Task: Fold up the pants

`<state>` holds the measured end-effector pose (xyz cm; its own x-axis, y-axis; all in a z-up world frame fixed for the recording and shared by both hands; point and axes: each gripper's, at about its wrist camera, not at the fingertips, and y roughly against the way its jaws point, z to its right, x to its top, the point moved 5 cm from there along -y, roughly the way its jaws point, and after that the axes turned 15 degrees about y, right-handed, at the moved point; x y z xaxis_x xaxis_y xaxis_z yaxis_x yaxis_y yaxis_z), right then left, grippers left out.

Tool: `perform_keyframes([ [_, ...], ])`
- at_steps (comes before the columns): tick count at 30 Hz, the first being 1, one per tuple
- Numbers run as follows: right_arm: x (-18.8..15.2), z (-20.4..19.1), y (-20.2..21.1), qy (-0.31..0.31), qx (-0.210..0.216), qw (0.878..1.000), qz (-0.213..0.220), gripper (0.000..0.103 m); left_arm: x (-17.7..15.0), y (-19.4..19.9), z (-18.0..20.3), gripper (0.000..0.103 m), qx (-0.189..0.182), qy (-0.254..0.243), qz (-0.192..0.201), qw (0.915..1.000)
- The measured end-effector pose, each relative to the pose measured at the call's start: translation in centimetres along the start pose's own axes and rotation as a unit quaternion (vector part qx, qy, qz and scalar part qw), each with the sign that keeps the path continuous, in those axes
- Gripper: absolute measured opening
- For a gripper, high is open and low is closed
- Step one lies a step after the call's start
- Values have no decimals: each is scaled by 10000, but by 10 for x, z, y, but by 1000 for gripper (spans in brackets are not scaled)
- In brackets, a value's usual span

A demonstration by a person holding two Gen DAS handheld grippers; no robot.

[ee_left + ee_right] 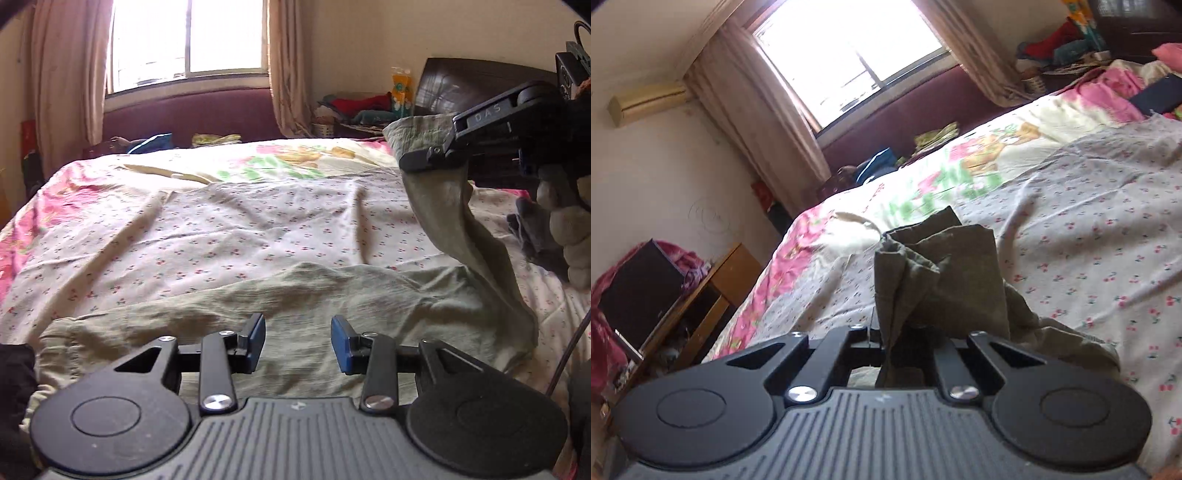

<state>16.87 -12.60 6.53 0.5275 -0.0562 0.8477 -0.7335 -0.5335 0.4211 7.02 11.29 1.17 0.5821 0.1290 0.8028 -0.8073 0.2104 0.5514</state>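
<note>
Olive-green pants (295, 299) lie spread across the near part of the bed. My left gripper (298, 341) is open and empty, its blue pads just above the cloth near its near edge. My right gripper (417, 160) is shut on one end of the pants and holds it lifted at the right, so the cloth hangs down to the bed. In the right wrist view the pinched pants (938, 273) stand up bunched between the shut jaws of the right gripper (908, 343); the fingertips are hidden by cloth.
The bed sheet (229, 221) has a small cherry print, with a pink floral cover (288, 155) behind. A dark headboard (469, 88) stands at the far right. A window with curtains (188, 37) is at the back. A wooden stand (713, 295) sits left of the bed.
</note>
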Motion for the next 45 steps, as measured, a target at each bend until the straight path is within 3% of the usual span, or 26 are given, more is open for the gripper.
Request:
perform_keyframes([
  [3,-14,-66,-58,674,542,9951,-489,5,0,16,-43,53,462,105,126,9988],
  [6,-42,-133,-103,1355,959,9828,-816,5,-11,29,-77,53,678,404,35,9969],
  [9,-73,-176,-131,1653,1167,9721,-1190,5,-27,37,-98,53,759,664,-89,9949],
  [13,-110,-203,-147,2098,1045,9594,-1571,5,-45,42,-113,53,791,842,-171,9932],
  [18,-109,-207,-149,2429,767,9551,-1514,5,-53,43,-124,53,638,1101,-161,9917],
  [21,-99,-218,-146,2795,574,9513,-1164,5,-53,45,-126,53,603,1154,-94,9914],
  [24,-97,-243,-146,3468,617,9314,-922,5,-54,51,-129,53,582,1199,-45,9911],
  [29,-122,-279,-150,4064,1061,9024,-957,5,-65,60,-134,53,792,1181,-136,9897],
  [31,-135,-288,-154,4322,1242,8861,-1126,11,-70,63,-136,53,810,1271,-213,9883],
  [33,-143,-291,-155,4410,1319,8798,-1189,12,-75,65,-136,53,776,1314,-284,9879],
  [35,-140,-288,-152,4352,1326,8825,-1195,14,-76,69,-134,53,728,1260,-307,9889],
  [39,-106,-266,-137,3607,1619,9106,-1206,25,-75,80,-127,53,612,1059,-241,9922],
  [42,-81,-243,-125,3401,1694,9188,-1074,36,-67,90,-122,53,572,936,-50,9940],
  [45,-64,-225,-127,3479,1619,9174,-1057,36,-54,95,-122,55,479,1007,141,9937],
])
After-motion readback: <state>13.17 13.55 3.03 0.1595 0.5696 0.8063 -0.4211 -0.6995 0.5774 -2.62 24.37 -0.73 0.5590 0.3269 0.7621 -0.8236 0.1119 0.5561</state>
